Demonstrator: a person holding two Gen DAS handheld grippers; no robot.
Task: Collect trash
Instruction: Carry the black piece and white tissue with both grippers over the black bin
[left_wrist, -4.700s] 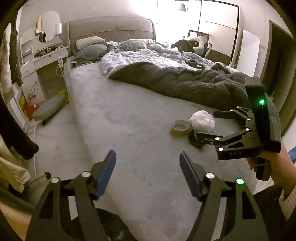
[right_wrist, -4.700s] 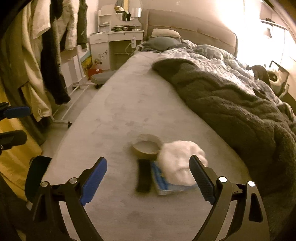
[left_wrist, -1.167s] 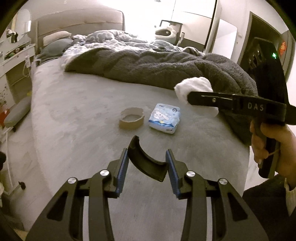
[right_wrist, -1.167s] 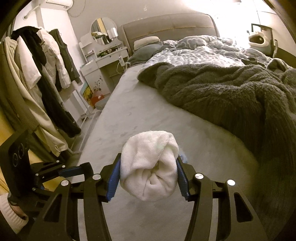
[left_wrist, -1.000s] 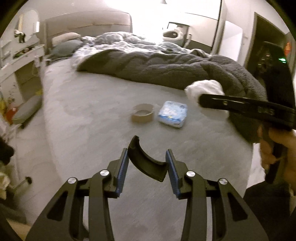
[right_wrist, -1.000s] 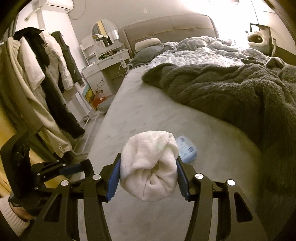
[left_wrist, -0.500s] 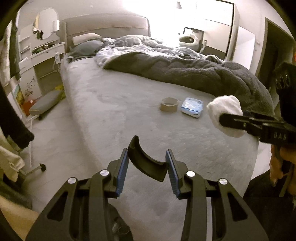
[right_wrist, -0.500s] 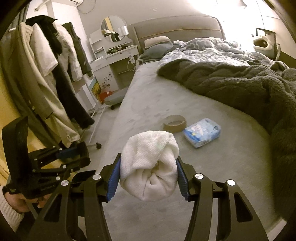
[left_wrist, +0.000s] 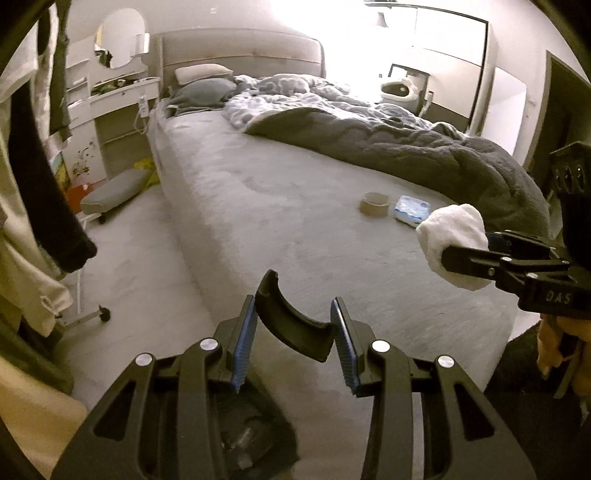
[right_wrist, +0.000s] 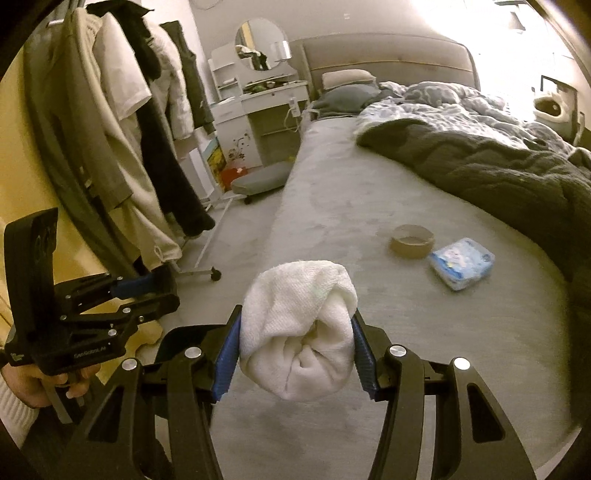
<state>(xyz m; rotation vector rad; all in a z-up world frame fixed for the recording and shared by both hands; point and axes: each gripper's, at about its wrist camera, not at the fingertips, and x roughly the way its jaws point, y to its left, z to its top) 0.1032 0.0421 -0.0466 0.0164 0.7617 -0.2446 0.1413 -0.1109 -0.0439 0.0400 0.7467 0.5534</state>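
Trash is in both your grippers: your left gripper (left_wrist: 295, 332), at the bottom centre of the left wrist view, is clenched on a curved black piece (left_wrist: 291, 325) that sits crosswise between its blue pads, and your right gripper (right_wrist: 295, 358) is grasping a rolled white cloth wad (right_wrist: 297, 332), bottom centre of its own view and also seen at the right edge of the left view. More items lie on the bed (right_wrist: 332, 206): a tape roll (right_wrist: 412, 242) right of centre in the right wrist view, with a blue-and-white tissue pack (right_wrist: 461, 262) just beside it on its right, the two apart from each other. A dark grey blanket (right_wrist: 498, 173) fills the upper right, near the pack. Hanging clothes (right_wrist: 122, 122) occupy the upper left, and your left hand (right_wrist: 40, 384) grips its handle at the lower left edge.
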